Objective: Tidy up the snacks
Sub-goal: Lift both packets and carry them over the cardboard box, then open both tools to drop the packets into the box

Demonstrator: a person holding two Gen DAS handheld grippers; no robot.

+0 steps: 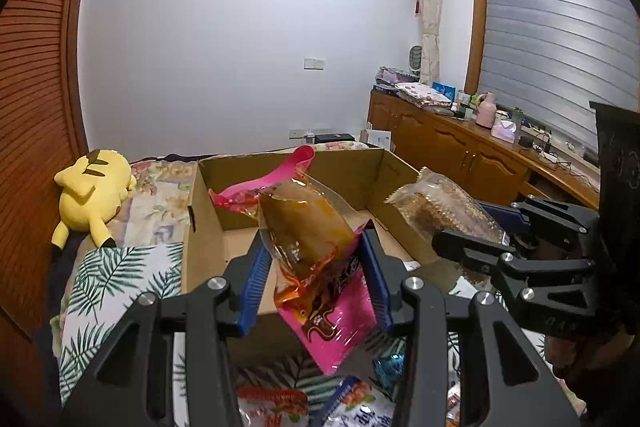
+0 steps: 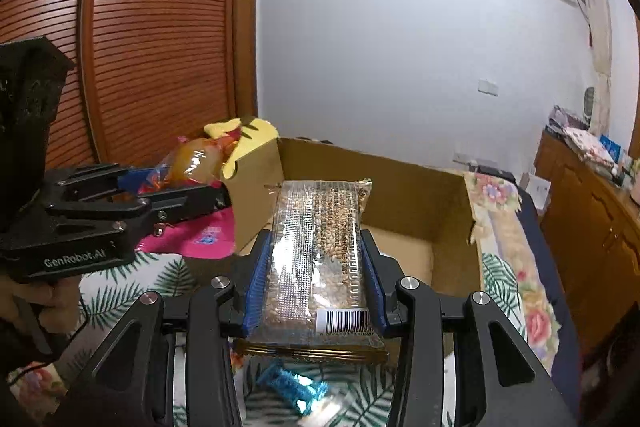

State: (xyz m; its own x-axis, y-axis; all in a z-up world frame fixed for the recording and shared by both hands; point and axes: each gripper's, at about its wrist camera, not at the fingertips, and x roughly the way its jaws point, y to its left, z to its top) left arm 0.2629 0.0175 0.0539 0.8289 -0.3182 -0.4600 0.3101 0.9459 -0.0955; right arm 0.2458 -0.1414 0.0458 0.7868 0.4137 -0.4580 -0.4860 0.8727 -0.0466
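Jaws clamp pink-orange snack pouch [image 1: 316, 259]; clear grain bar pack [image 2: 320, 255].

Pink snack pouch [image 1: 320, 267] glossy plastic film; grain bar pack [image 2: 320, 251] clear shiny wrap; cardboard box [image 1: 208, 227] matt paperboard.

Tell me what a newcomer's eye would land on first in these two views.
First, the pink and orange snack packet clamped in the left gripper, held above the near wall of the open cardboard box. Next, the clear pack of grain bars pinched in the right gripper, over the same box. Then the yellow plush toy lying on the bed left of the box.
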